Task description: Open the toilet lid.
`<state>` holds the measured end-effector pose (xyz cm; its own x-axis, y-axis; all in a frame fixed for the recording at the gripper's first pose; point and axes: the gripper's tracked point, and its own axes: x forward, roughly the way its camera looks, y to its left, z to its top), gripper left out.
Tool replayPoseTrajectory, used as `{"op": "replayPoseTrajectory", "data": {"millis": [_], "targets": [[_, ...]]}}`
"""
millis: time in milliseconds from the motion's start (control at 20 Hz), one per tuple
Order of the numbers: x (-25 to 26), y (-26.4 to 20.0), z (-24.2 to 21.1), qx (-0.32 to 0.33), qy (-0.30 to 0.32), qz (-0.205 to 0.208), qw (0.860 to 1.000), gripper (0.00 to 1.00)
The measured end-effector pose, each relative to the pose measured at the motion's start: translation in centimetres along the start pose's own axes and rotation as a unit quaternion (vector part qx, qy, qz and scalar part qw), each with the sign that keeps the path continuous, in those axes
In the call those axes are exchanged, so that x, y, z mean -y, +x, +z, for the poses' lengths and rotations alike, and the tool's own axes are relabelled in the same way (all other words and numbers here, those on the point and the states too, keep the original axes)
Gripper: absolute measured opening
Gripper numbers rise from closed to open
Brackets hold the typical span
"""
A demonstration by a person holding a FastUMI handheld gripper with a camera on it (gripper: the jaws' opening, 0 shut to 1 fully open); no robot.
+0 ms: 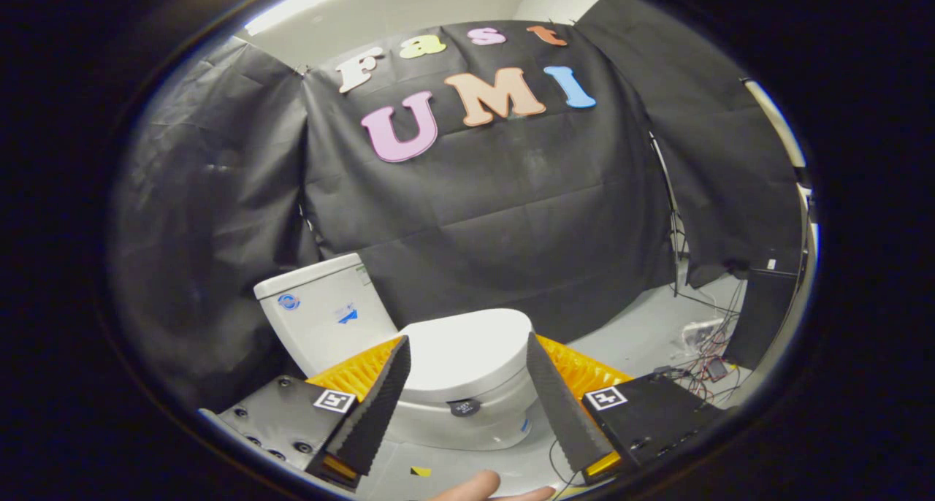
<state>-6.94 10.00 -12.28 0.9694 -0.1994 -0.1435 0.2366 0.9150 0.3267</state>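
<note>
White lid (pixel 467 347) is still flat down on the toilet (pixel 438 384), sitting just ahead between the spread fingers of the tool (pixel 466 347), so basically nothing's done yet, whole lift left.

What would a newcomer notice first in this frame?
The white toilet, its lid down, framed between the open gripper fingers with neither touching it. Its tank stands beyond the left finger against the black cloth wall. A tangle of cables lies on the floor past the right finger, and a person's fingertip shows below the fingers.
</note>
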Motion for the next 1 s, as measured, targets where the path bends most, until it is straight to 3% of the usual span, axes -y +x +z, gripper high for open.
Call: {"op": "replayPoseTrajectory", "data": {"millis": [400, 700, 850, 1000], "targets": [[0.5, 4.7, -4.4, -0.074, 0.053, -0.030, 0.995, 0.97], [-0.7, 8.5, -2.8, -0.006, 0.157, -0.039, 0.987, 0.93], [0.5, 8.8, -6.3, -0.043, 0.167, -0.062, 0.983, 0.93], [1.7, 10.1, -6.2, -0.018, 0.223, -0.058, 0.973, 0.90]]}}
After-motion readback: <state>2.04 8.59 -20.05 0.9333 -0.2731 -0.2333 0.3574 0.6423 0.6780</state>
